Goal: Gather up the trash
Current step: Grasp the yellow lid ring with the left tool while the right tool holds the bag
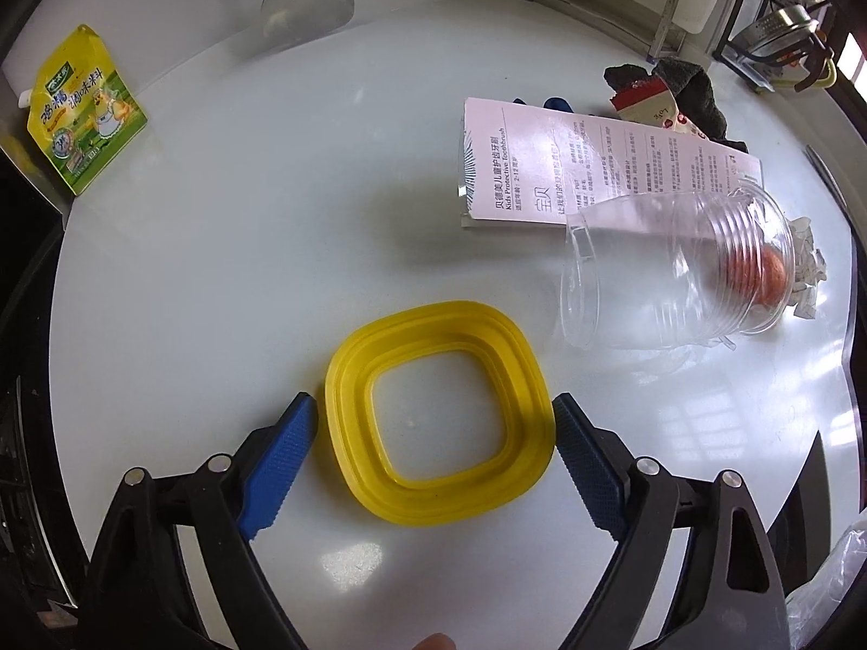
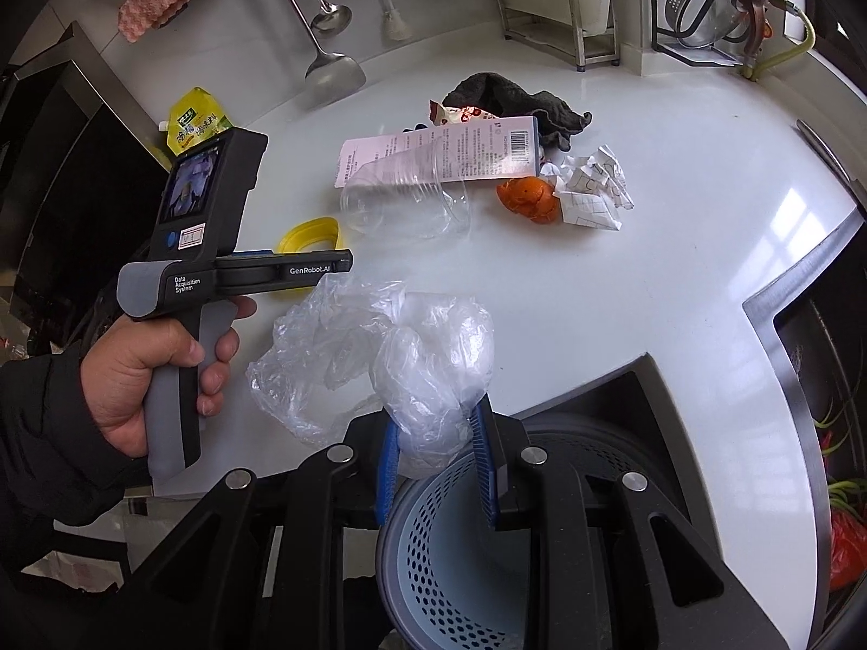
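Note:
A yellow square plastic ring (image 1: 440, 413) lies flat on the white counter between the fingers of my left gripper (image 1: 433, 422), which is open around it; the ring also shows in the right wrist view (image 2: 309, 235). My right gripper (image 2: 436, 433) is shut on a clear crumpled plastic bag (image 2: 379, 357), held over a perforated blue bin (image 2: 455, 558). A clear plastic cup (image 1: 672, 271) lies on its side beside a pink toothbrush package (image 1: 596, 162). Orange peel (image 2: 528, 197) and crumpled paper (image 2: 593, 189) lie past the cup.
A yellow seasoning pouch (image 1: 81, 108) stands at the far left. A dark cloth (image 2: 515, 95) and a snack wrapper (image 2: 460, 114) lie behind the package. A spatula (image 2: 333, 73), a metal rack (image 2: 552, 11) and a strainer (image 2: 704, 0) stand at the back.

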### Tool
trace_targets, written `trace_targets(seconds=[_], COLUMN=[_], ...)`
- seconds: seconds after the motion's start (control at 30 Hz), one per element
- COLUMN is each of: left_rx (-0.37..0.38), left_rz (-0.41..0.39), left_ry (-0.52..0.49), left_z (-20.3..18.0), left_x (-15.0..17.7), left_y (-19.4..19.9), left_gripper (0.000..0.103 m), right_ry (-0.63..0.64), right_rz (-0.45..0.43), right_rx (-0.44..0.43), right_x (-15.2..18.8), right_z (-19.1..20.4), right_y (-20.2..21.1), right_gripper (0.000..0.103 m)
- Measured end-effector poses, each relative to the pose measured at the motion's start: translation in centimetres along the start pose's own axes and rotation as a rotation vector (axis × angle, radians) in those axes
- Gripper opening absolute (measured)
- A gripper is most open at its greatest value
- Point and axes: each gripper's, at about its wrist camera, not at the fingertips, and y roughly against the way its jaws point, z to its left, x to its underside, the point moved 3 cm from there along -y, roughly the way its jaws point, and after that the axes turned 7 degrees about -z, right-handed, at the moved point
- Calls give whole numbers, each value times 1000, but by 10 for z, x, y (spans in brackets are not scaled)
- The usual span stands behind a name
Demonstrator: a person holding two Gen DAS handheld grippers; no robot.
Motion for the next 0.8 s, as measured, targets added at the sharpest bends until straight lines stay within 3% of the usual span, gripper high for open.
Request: trace_targets(seconds=[0.07,0.17,0.4,0.8], left_rx=[6,20,8,8], left_rz=[-14,-13,-52,-214], left_ry=[-8,6,-7,-86], left_z=[-1,-1,-1,-16], left_x=[-1,0,2,3], left_y=[2,6,34,121], left_gripper=[71,68,67,67], right_ry=[2,7,14,-18], right_rz=[-5,-13,-31,-85], right_rx=[-2,-2,-8,-24], right_x=[-1,-3,-3,3], right_z=[-1,-1,0,-3], right_y=[2,7,16,39], right_gripper=[23,23,23,24])
